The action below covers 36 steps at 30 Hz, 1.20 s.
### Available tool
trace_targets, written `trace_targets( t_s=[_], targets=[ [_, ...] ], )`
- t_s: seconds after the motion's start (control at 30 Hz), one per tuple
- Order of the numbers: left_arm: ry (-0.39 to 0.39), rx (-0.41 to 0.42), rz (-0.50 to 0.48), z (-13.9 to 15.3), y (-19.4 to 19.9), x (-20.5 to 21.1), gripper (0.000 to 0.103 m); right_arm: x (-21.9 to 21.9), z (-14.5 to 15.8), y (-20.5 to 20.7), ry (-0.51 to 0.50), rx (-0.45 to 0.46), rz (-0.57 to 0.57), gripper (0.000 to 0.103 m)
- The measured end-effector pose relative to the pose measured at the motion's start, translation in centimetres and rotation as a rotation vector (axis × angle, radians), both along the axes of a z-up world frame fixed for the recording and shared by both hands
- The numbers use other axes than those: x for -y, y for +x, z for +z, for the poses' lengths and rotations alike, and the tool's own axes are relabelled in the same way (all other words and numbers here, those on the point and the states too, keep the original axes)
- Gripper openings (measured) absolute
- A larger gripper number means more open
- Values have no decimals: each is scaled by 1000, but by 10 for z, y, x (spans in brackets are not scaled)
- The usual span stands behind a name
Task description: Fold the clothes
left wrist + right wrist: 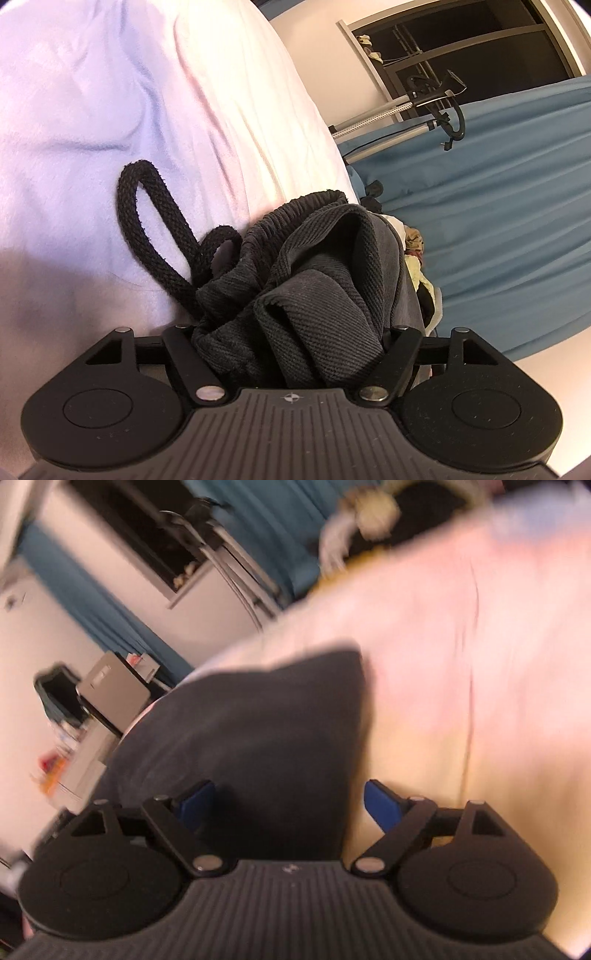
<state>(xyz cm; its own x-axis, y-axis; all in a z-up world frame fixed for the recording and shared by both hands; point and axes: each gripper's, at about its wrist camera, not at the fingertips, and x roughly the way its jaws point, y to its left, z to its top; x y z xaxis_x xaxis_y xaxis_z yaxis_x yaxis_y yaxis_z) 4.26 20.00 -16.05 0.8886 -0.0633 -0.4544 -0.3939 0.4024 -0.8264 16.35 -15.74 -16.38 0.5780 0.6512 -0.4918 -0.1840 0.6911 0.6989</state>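
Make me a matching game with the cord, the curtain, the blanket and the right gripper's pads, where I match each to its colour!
Things:
1. cord
2. curtain
3. blanket
4. right gripper pads

Colours:
A. teal
B. bright blue
C. black
D. pale pinkish white

Pairs: 1-C, 2-A, 3-D, 4-B
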Motion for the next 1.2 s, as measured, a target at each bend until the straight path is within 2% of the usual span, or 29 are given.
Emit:
trace_targets(
  t_s=[0.03,0.07,0.13,0.2,0.3,0.37,0.57,0.7,0.83,0.93,1.03,1.13,1.2],
  targets=[
    [1,1,0,0,0,0,76,-1,-7,1,58,-22,5,88],
    [6,2,0,0,0,1,76,-3,-9,1,73,-17,3,86],
    [26,4,-3,1,-1,2,74,-9,-4,-1,27,32,14,68],
    [86,0,-20,8,-1,6,67,-9,4,-6,-6,56,-4,43],
    [209,-5,-57,28,-5,19,59,-17,27,-27,-87,145,-19,32],
    [272,9,-84,42,-11,28,57,-19,45,-37,-93,193,-28,30],
    [343,109,-141,94,-27,69,56,16,112,-68,-99,333,-47,29],
    [371,179,-209,135,-13,129,57,78,153,-86,-92,394,-107,30],
    [350,220,-340,157,27,203,57,164,180,-91,-90,407,-221,30],
    [350,255,-458,153,61,264,57,234,188,-102,-110,409,-322,30],
    [341,256,-566,134,91,321,57,298,175,-104,-112,376,-418,31],
    [332,224,-659,102,117,365,57,348,143,-103,-132,317,-490,31],
    [310,180,-723,64,130,380,57,373,111,-99,-138,258,-531,31]
  ],
)
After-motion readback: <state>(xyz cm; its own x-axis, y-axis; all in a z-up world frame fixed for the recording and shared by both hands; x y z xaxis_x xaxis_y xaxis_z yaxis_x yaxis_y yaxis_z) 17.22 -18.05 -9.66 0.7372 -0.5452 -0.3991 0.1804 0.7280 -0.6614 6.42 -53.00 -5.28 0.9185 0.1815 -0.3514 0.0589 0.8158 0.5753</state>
